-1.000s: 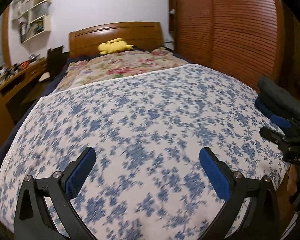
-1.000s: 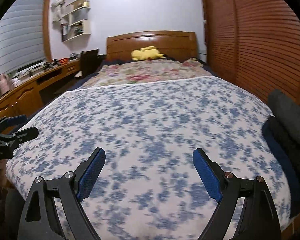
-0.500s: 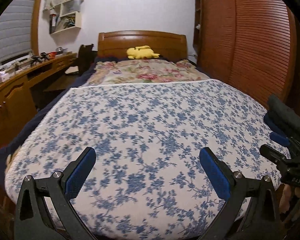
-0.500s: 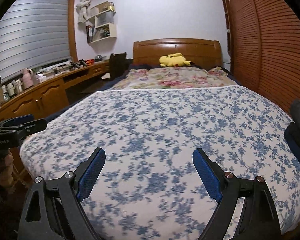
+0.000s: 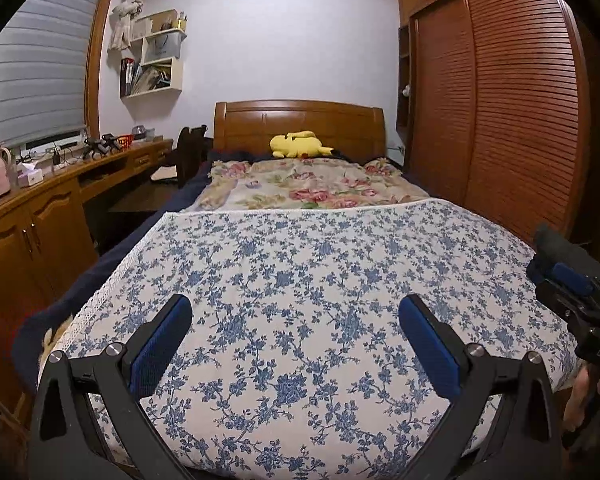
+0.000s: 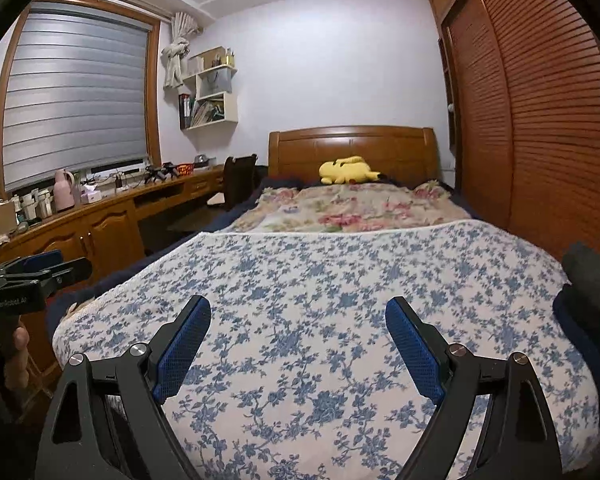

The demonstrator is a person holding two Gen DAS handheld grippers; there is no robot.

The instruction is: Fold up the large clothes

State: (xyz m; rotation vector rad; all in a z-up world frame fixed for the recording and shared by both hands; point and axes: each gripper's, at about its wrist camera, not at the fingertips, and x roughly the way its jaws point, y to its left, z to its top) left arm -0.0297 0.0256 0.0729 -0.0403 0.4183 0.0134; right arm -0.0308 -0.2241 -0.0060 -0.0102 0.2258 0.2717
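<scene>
A dark grey and navy pile of clothes (image 6: 588, 292) lies at the bed's right edge, also in the left wrist view (image 5: 560, 248). My left gripper (image 5: 296, 312) is open and empty, held above the foot of the bed over the blue-flowered bedspread (image 5: 320, 280). My right gripper (image 6: 298, 316) is open and empty, also above the foot of the bedspread (image 6: 340, 280). The right gripper shows at the right edge of the left wrist view (image 5: 576, 300). The left gripper shows at the left edge of the right wrist view (image 6: 40, 272).
A rose-patterned quilt (image 5: 308, 188) and a yellow plush toy (image 5: 298, 145) lie near the wooden headboard (image 5: 300, 120). A long wooden desk (image 6: 100, 216) with clutter runs along the left. Slatted wardrobe doors (image 6: 540, 120) line the right.
Both grippers have lifted and tilted up from looking down at the bedspread to looking across the bed at the far wall. Both stayed open and empty.
</scene>
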